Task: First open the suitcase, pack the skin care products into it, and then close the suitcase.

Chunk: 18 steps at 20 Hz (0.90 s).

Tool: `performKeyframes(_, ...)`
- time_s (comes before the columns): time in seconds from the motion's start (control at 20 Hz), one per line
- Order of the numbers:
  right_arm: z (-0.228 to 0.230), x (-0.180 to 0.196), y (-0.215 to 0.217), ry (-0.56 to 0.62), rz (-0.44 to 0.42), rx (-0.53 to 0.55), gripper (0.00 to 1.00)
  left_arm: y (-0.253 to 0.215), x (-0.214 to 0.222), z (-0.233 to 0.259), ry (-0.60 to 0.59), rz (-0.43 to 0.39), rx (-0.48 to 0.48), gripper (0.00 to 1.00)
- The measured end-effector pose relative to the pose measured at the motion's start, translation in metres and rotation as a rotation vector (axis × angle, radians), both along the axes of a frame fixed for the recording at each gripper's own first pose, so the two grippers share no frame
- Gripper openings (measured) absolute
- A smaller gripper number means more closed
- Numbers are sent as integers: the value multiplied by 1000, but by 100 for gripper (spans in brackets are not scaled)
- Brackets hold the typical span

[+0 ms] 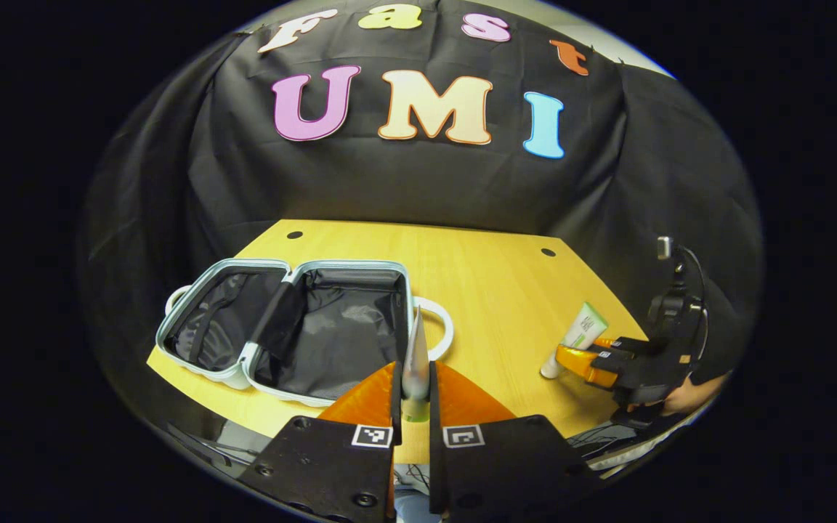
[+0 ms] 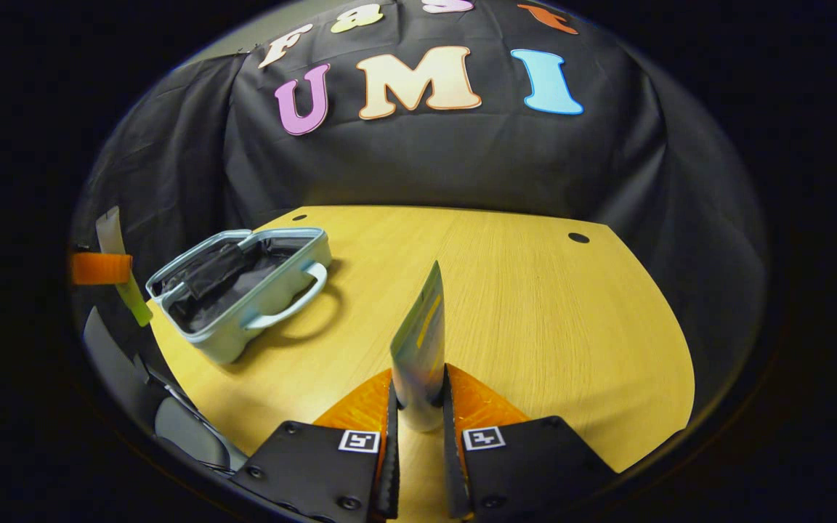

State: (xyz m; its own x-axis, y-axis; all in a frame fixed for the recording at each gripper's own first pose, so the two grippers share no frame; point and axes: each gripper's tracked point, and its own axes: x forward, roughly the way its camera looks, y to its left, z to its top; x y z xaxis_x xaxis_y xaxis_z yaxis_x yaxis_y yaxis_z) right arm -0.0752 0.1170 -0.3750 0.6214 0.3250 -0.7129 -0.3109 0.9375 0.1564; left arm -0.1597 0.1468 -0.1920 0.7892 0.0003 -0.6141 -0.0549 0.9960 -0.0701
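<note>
Packing under way in the booth: the pale blue suitcase [image 1: 284,327] lies opened flat near the table's [image 1: 491,290] far left corner, both black-lined halves facing up and, as far as the left gripper view shows, nothing yet inside them. The left gripper [image 1: 415,392] has its fingers pinched on a slim silvery tube [image 1: 415,356], cap end down between the pads, its crimped tip pointing toward the case's near rim. The right gripper [image 2: 418,407] is likewise clamped on a green-and-grey tube [image 2: 420,341], standing upright between its fingers over the table's near edge; from the left gripper view that tube's white body appears near the right edge of the table.

By the look of it the opening step is done and the packing step is in hand, with both skin care products lifted at once. The next move calls for carrying each tube over a lined half, lowering it inside the rim and releasing it before the lid can be folded shut
</note>
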Motion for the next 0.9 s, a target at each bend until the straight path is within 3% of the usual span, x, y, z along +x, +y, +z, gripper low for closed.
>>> performKeyframes(0.2, 39, 6, 44, -9, 55, 51, 27, 34, 13, -16, 39, 17, 10, 11)
performKeyframes(0.45, 77, 1, 141, 4, 138, 145, 27, 92, 25, -53, 175, 30, 10, 11)
performKeyframes(0.9, 74, -11, 252, 98, 145, 188, 27, 130, 58, -121, 333, -67, -78, 11)
